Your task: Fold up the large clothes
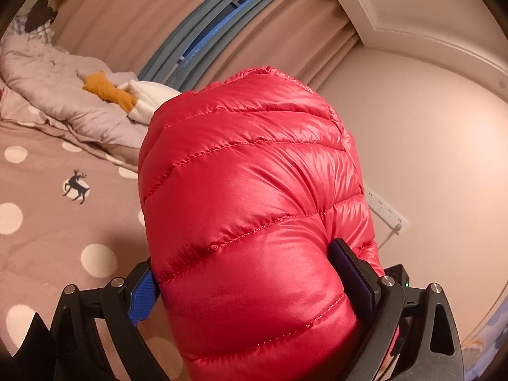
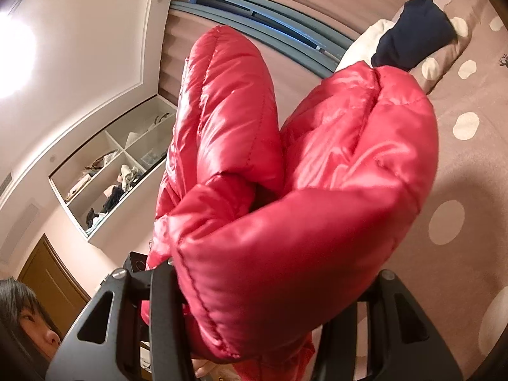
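Observation:
A shiny red quilted down jacket (image 1: 254,197) fills the middle of the left wrist view. My left gripper (image 1: 247,282) is shut on a thick puffy fold of it, with the blue pad (image 1: 143,295) pressing its left side and the dark pad (image 1: 352,273) its right. In the right wrist view another bulging part of the red jacket (image 2: 301,190) stands between the black fingers (image 2: 165,311). My right gripper (image 2: 273,298) is shut on that bunched fold, and its pads are hidden by the fabric. The jacket is held up above the bed.
Below lies a bed with a pink-brown dotted sheet (image 1: 63,222) bearing a deer print. A rumpled quilt (image 1: 54,95) with an orange and white cloth (image 1: 127,95) lies at its far side. A dark garment (image 2: 412,31) rests on a pillow. Curtains, a wall shelf (image 2: 111,171) and a person's head (image 2: 28,324) are near.

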Motion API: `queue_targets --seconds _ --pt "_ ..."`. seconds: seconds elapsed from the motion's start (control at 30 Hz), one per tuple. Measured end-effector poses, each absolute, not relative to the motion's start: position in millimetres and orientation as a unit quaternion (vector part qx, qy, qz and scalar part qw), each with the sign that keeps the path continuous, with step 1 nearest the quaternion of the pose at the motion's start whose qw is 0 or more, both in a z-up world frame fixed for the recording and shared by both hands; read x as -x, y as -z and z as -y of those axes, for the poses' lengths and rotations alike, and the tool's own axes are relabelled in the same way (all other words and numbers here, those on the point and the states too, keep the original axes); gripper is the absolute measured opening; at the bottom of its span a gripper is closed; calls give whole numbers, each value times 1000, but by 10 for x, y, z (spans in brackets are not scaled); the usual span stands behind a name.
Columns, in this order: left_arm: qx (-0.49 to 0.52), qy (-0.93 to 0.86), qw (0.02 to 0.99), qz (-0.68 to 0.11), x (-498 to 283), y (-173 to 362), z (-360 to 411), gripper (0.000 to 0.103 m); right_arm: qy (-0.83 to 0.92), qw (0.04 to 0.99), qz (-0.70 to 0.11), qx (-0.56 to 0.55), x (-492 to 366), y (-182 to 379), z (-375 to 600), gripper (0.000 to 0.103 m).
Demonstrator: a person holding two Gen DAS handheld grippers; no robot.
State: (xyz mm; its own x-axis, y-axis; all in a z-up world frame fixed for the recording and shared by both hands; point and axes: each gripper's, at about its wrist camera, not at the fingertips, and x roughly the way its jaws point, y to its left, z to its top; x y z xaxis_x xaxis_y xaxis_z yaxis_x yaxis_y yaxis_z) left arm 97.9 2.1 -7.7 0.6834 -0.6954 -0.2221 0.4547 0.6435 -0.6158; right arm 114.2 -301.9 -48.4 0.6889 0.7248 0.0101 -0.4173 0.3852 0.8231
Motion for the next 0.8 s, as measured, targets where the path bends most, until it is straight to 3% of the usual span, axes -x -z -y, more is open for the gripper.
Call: queue_targets --seconds 0.6,0.8 --pt "250 297 903 -186 -1108 -93 -438 96 -390 813 -174 -395 -1342 339 2486 48" --pt "241 256 907 -232 -1869 551 -483 98 -329 859 -194 -341 -1815 579 2390 52"
